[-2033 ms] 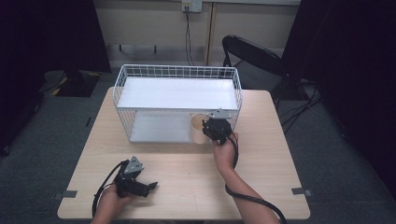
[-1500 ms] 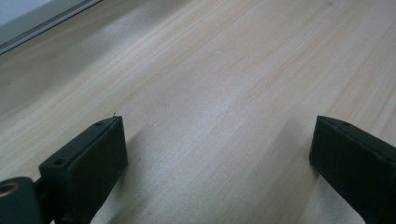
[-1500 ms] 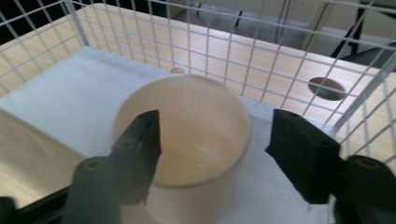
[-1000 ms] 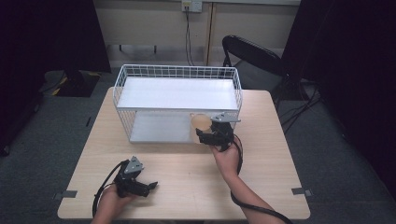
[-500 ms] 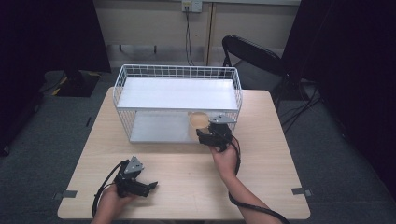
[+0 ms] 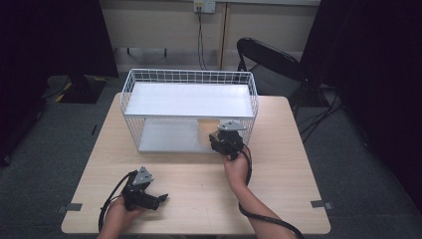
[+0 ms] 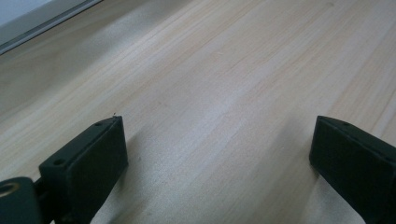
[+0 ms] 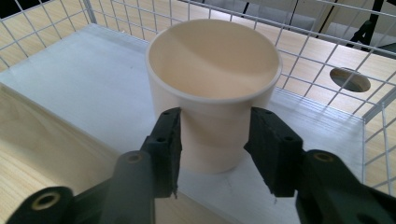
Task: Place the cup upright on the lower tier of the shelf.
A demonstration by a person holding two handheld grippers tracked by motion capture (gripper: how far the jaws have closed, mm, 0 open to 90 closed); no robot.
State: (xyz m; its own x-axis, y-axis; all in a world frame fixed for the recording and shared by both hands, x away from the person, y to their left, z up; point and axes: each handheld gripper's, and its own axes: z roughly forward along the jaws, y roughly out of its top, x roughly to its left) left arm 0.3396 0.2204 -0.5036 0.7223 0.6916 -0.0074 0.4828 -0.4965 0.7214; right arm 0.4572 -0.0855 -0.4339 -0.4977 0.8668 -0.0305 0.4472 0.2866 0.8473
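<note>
A cream cup stands upright on the white lower shelf of a wire rack, near its right front corner. My right gripper reaches in level from the front. Its jaws have just been closing, the cup is between them, and both pads touch its sides low down. In the high view the right gripper sits at the rack's front right. My left gripper rests open on the table near the front left, with nothing but bare wood between its jaws.
The rack takes up the back middle of the wooden table, and its white top shelf covers the lower one. Wire mesh walls close in behind and beside the cup. A black folding chair stands beyond the table.
The right gripper has shifted slightly left along the rack's front, and less of the cup shows beside it. The left hand and gripper have stayed where they were.
</note>
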